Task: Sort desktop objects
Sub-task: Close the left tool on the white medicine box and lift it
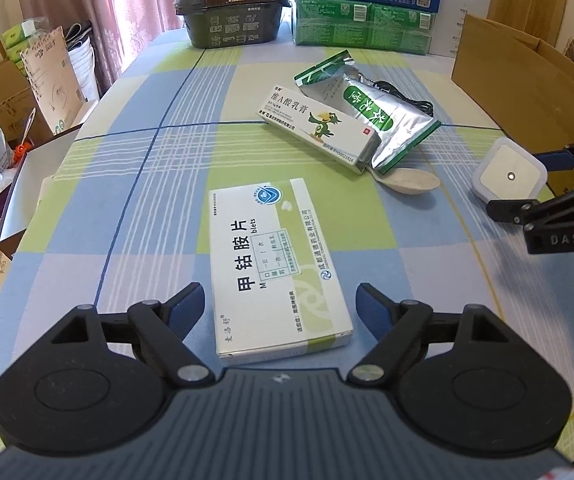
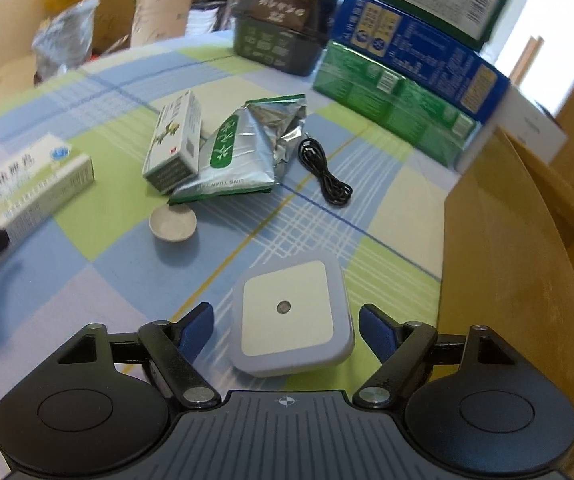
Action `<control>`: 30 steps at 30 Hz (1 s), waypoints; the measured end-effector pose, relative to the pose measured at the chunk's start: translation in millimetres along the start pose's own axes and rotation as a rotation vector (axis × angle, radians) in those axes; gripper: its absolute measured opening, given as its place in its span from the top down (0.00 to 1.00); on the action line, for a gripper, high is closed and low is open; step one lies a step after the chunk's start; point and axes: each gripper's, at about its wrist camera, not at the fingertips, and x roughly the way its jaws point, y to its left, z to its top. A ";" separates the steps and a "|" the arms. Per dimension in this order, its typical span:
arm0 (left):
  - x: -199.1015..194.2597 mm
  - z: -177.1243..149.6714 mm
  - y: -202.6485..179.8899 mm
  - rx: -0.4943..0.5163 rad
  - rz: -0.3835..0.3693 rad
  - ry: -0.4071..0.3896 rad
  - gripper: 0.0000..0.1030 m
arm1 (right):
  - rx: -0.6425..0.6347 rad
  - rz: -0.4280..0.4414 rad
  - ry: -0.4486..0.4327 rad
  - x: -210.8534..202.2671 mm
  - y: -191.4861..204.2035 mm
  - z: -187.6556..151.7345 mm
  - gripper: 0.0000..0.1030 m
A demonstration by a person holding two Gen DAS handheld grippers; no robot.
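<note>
1. Medicine box [image 1: 277, 264], left wrist view: white and green, flat on the checked tablecloth [image 1: 127, 184], its near end between the blue pads of the left gripper [image 1: 279, 308]. Jaws stand wide apart, a gap on each side of the box; nothing is gripped.
2. Same view, ahead of the tongs: an ointment carton [image 1: 319, 126] leans on a foil tea pouch [image 1: 379, 120]; a pale spoon [image 1: 411, 182] lies just in front of them. Far right: the right gripper [image 1: 527, 184] around a white square night light [image 1: 509, 174].
3. Right wrist view: the night light [image 2: 291, 314] lies between the spread fingers of the right gripper [image 2: 287, 328], clear of both pads; not clamped.
4. Same view, ahead: a black cable [image 2: 327, 172]. Right of the tongs: a cardboard box [image 2: 527, 260].
</note>
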 end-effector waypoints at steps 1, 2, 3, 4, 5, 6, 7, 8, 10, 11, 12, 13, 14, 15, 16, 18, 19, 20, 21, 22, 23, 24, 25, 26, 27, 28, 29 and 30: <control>2.1 0.5 0.9 -0.006 0.001 0.002 0.23 | -0.027 -0.015 0.002 2.2 2.2 0.2 0.26; 3.9 1.0 1.7 -0.011 0.005 0.005 0.23 | -0.049 -0.027 0.006 4.1 4.2 -0.3 0.29; 6.1 1.4 2.4 -0.016 0.009 0.008 0.23 | -0.060 -0.031 0.012 6.0 5.1 -0.7 0.37; 8.1 2.5 2.9 -0.021 0.011 0.009 0.23 | -0.062 -0.032 0.017 7.4 5.5 -1.0 0.39; 10.0 3.6 3.5 -0.026 0.011 0.009 0.23 | -0.064 -0.035 0.016 8.2 5.7 -1.1 0.39; 11.5 4.7 3.9 -0.030 0.010 0.009 0.22 | -0.066 -0.037 0.016 8.9 5.7 -1.1 0.39; 13.3 6.0 3.8 -0.031 0.012 0.009 0.22 | -0.060 -0.037 0.017 9.1 5.1 -0.5 0.39; 14.7 7.0 3.3 -0.031 0.014 0.008 0.22 | -0.041 -0.033 0.018 8.8 3.1 0.3 0.39; 17.5 8.9 2.3 -0.033 0.011 0.005 0.22 | 0.021 -0.015 0.015 6.1 -3.9 2.0 0.39; 19.1 9.4 1.9 -0.031 0.013 0.006 0.22 | 0.067 0.003 0.014 3.2 -8.6 3.4 0.39; 20.2 9.8 1.7 -0.029 0.016 0.005 0.22 | 0.143 0.042 0.019 1.3 -16.8 4.1 0.39; 20.8 10.0 1.5 -0.030 0.021 0.003 0.22 | 0.220 0.084 0.027 0.1 -24.8 4.4 0.39; 21.2 10.3 1.6 -0.030 0.024 0.001 0.23 | 0.282 0.111 0.033 -1.0 -31.3 4.1 0.39; 22.0 10.8 1.5 -0.028 0.025 0.002 0.25 | 0.320 0.128 0.038 -1.7 -35.5 3.4 0.39; 22.9 11.0 1.6 -0.027 0.027 0.005 0.26 | 0.344 0.142 0.041 -3.1 -37.4 3.5 0.39; 25.8 11.4 1.4 -0.024 0.030 0.017 0.31 | 0.384 0.174 0.045 -6.8 -39.3 2.2 0.39; 26.4 10.8 1.0 -0.024 0.030 0.021 0.32 | 0.402 0.187 0.048 -8.8 -40.2 1.0 0.39; 26.3 10.2 0.3 -0.020 0.032 0.024 0.33 | 0.424 0.201 0.055 -11.2 -41.3 -0.7 0.39; 25.4 9.9 -1.0 -0.014 0.031 0.026 0.34 | 0.449 0.222 0.063 -14.0 -43.4 -2.7 0.39; 24.2 9.4 -2.2 -0.009 0.025 0.030 0.34 | 0.475 0.249 0.073 -17.0 -46.1 -4.7 0.39; 22.0 8.5 -3.3 -0.006 0.012 0.034 0.34 | 0.500 0.275 0.080 -19.6 -48.2 -7.3 0.39; 18.9 7.0 -4.5 -0.009 -0.008 0.035 0.34 | 0.524 0.290 0.082 -22.0 -49.9 -9.9 0.39; 15.8 4.8 -6.0 -0.007 -0.030 0.039 0.34 | 0.539 0.297 0.087 -24.1 -50.9 -11.9 0.39; 12.8 2.4 -8.3 -0.001 -0.049 0.040 0.34 | 0.548 0.300 0.093 -25.5 -51.6 -14.5 0.39; 10.4 0.1 -11.0 0.010 -0.064 0.038 0.34 | 0.551 0.302 0.098 -26.9 -52.0 -16.0 0.39; 9.1 -1.6 -13.8 0.026 -0.074 0.038 0.34 | 0.548 0.298 0.103 -27.5 -50.8 -16.8 0.39; 9.3 -2.5 -16.3 0.040 -0.075 0.038 0.34 | 0.534 0.285 0.106 -27.8 -48.9 -16.8 0.39; 10.3 -3.0 -18.3 0.050 -0.070 0.039 0.34 | 0.513 0.270 0.107 -27.8 -46.2 -16.5 0.39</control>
